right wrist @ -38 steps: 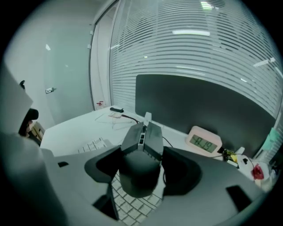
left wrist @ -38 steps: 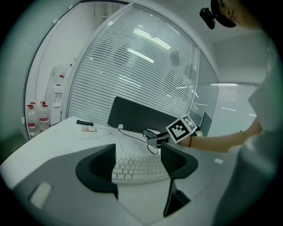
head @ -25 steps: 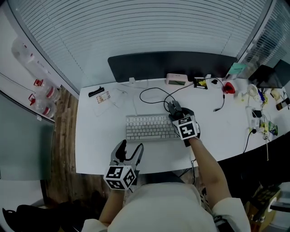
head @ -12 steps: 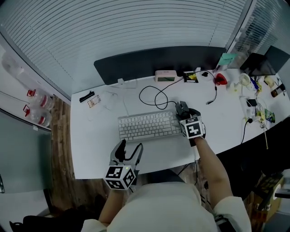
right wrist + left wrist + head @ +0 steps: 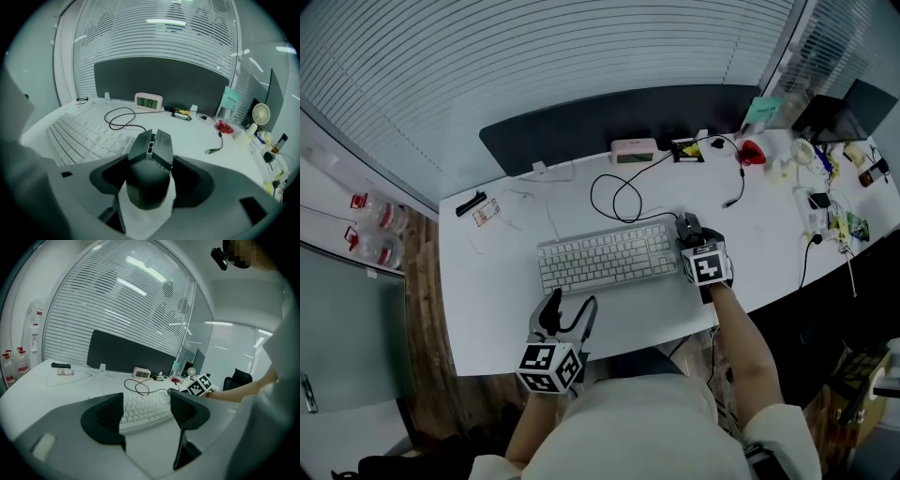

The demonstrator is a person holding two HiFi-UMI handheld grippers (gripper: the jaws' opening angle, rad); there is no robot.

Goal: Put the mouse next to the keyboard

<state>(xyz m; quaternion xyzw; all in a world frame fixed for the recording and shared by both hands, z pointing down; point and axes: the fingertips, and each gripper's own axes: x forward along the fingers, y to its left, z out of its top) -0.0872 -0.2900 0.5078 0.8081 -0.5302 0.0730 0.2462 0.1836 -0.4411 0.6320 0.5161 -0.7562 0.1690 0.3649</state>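
In the right gripper view a dark angular mouse (image 5: 152,150) sits between the jaws of my right gripper (image 5: 151,177), which is shut on its sides. From the head view the mouse (image 5: 687,226) and right gripper (image 5: 689,234) are just off the right end of the white keyboard (image 5: 605,258), low over the white desk (image 5: 506,319). I cannot tell whether the mouse touches the desk. My left gripper (image 5: 569,314) hangs over the desk's front edge, open and empty. The keyboard (image 5: 140,409) shows between its jaws (image 5: 147,414).
A black cable (image 5: 614,197) loops behind the keyboard. A dark panel (image 5: 609,127) stands along the back, with a small clock (image 5: 635,151) in front of it. A red object (image 5: 755,152) and small clutter (image 5: 830,211) fill the right end.
My right gripper has carried the mouse from the keyboard's back right corner out to the right and lower, beside its right end. The left gripper has hardly shifted.
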